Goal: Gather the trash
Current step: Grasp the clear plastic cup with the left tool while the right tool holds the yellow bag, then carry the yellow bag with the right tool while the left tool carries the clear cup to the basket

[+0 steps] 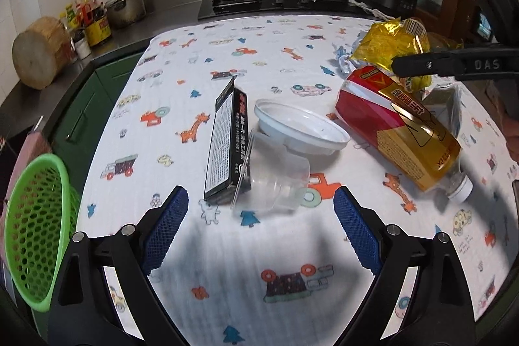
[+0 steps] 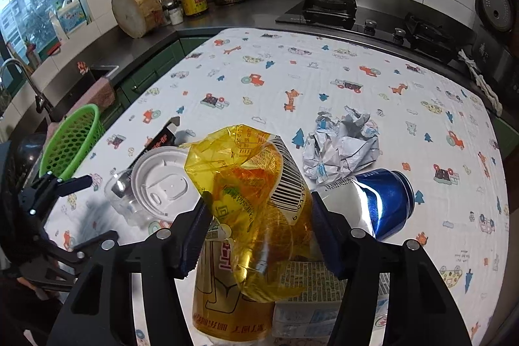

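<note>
My left gripper (image 1: pixel 261 200) is open and empty, low over the cloth just short of a clear plastic cup (image 1: pixel 275 180) lying on its side. Beside the cup lie a black box (image 1: pixel 227 145), a white plastic lid (image 1: pixel 300 125) and a red-and-gold drink bottle (image 1: pixel 399 128). My right gripper (image 2: pixel 259 209) is shut on a yellow plastic wrapper (image 2: pixel 256 193) and holds it above the bottle (image 2: pixel 227 297); it also shows in the left wrist view (image 1: pixel 389 44). A green mesh basket (image 1: pixel 35 226) sits at the table's left edge.
A crumpled paper ball (image 2: pixel 340 145), a blue can (image 2: pixel 382 203) and a carton (image 2: pixel 311 297) lie near my right gripper. The table has a cartoon-print cloth (image 1: pixel 259 70). Behind it a counter holds a stove (image 1: pixel 275 0), a pot (image 1: pixel 126 8), bottles and a wooden block (image 1: pixel 39 54).
</note>
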